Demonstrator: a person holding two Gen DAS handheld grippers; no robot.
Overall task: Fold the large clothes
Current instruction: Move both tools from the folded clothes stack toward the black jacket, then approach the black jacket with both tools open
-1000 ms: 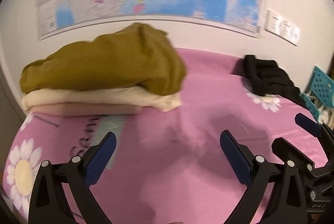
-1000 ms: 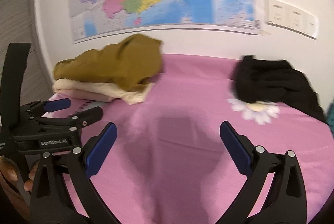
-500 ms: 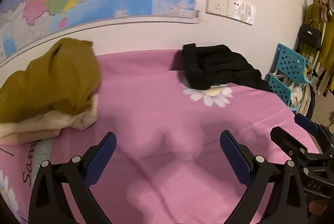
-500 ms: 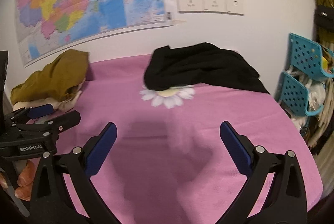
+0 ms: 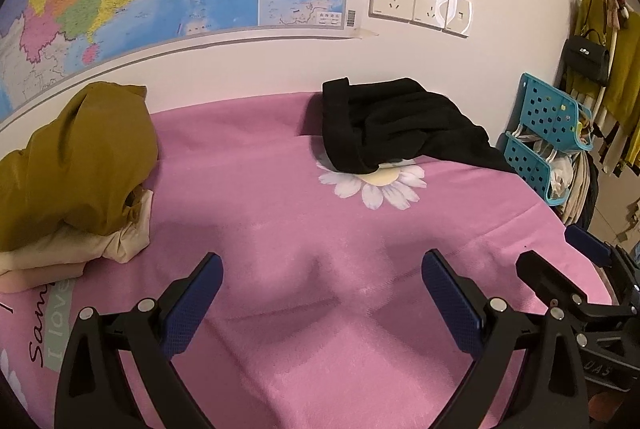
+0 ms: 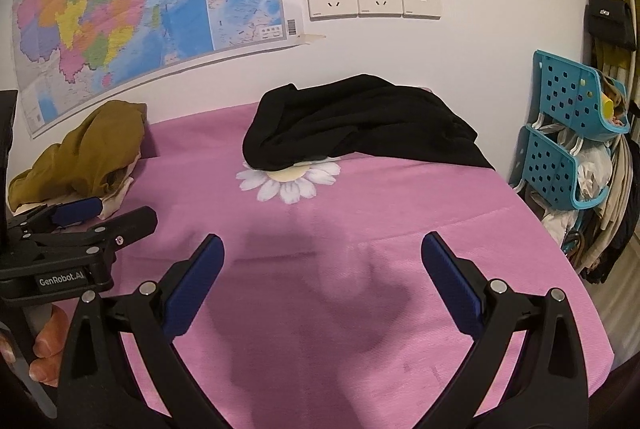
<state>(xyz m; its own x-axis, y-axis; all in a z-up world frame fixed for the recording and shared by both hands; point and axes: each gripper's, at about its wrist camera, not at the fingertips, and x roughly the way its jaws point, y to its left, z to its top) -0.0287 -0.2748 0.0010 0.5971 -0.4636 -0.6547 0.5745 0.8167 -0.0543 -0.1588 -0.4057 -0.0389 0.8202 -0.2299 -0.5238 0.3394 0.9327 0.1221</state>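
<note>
Both tongs spread wide, empty: left tongs (image 5: 320, 293), right tongs (image 6: 322, 273), over bare pink bed (image 6: 400, 229). Black garment (image 6: 360, 125) heaped unfolded by the far wall, likely next. Folded stack (image 5: 72, 165) parked left, leaving folding room.

- Bedroom in a home.
- Pink flowery bed sheet (image 6: 360, 229), clothes on top.
- Big map (image 6: 120, 1) on wall.
- Blue baskets (image 6: 568, 133), hanging bag (image 6: 610, 17).
</note>
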